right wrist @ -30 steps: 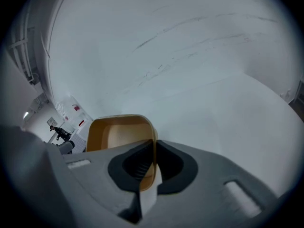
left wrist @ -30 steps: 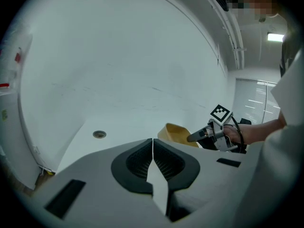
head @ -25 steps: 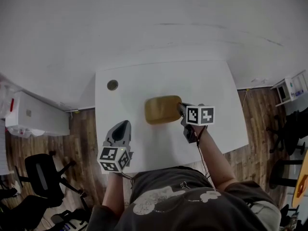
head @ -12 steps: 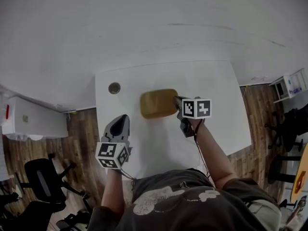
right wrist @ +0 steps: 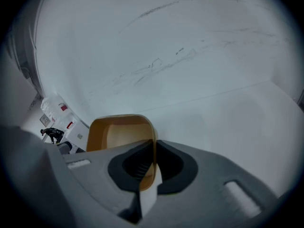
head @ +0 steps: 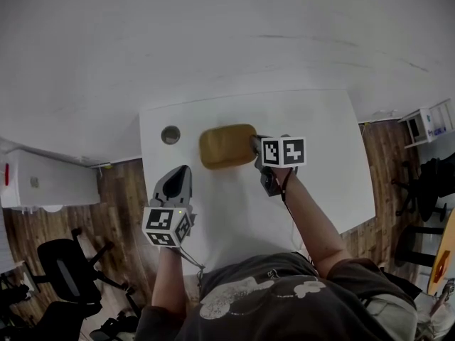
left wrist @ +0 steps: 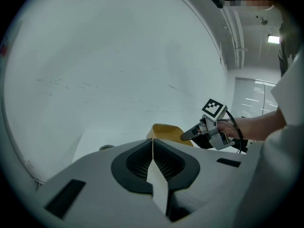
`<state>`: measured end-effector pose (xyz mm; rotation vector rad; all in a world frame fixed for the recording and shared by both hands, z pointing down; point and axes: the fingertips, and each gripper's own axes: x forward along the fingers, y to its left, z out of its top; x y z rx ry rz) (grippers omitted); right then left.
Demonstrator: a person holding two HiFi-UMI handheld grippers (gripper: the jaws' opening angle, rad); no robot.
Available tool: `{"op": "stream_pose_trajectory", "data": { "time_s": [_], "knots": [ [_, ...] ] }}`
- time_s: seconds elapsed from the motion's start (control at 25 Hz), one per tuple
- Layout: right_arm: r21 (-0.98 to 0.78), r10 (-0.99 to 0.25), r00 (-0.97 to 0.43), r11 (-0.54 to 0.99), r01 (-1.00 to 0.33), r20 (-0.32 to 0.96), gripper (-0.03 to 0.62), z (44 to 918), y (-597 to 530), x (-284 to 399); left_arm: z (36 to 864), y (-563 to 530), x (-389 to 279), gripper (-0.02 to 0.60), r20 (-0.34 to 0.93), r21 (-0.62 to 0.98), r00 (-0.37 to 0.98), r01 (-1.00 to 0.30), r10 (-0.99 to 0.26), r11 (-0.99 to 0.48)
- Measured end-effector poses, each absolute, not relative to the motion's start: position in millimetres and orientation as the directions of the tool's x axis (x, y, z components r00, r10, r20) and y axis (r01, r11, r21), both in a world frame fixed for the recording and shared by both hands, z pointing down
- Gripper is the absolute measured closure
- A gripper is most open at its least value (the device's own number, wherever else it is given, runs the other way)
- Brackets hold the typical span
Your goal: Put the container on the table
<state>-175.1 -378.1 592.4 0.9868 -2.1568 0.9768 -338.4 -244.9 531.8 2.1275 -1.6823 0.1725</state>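
A mustard-yellow open container (head: 226, 145) with rounded corners hangs over the back of the white table (head: 334, 155). My right gripper (head: 254, 145) is shut on its right rim. In the right gripper view the thin wall of the container (right wrist: 121, 134) runs between the closed jaws. My left gripper (head: 176, 187) hovers over the table's left edge with its jaws shut and nothing between them. From the left gripper view the container (left wrist: 168, 133) and the right gripper (left wrist: 186, 136) show ahead to the right. Whether the container touches the table, I cannot tell.
A round cable hole (head: 170, 134) sits in the table's back left corner, just left of the container. A white wall rises behind the table. A white cabinet (head: 43, 182) and a black office chair (head: 67, 275) stand on the wooden floor to the left.
My right gripper has carried the container towards the back left of the table, closer to the cable hole. My left gripper has shifted a little towards the back as well.
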Motion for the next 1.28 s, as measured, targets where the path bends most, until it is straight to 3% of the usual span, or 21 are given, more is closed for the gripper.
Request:
{"op": "stream_pose_trajectory", "data": {
  "time_s": [1.28],
  "knots": [
    [-0.365, -0.348, -0.486, 0.359, -0.859, 0.802, 0.582, 657.0, -444.9, -229.1, 593.6, -287.6, -369.2, 0.571, 0.411, 0.295, 0.261, -0.945, -0.874, -0.143]
  ]
}}
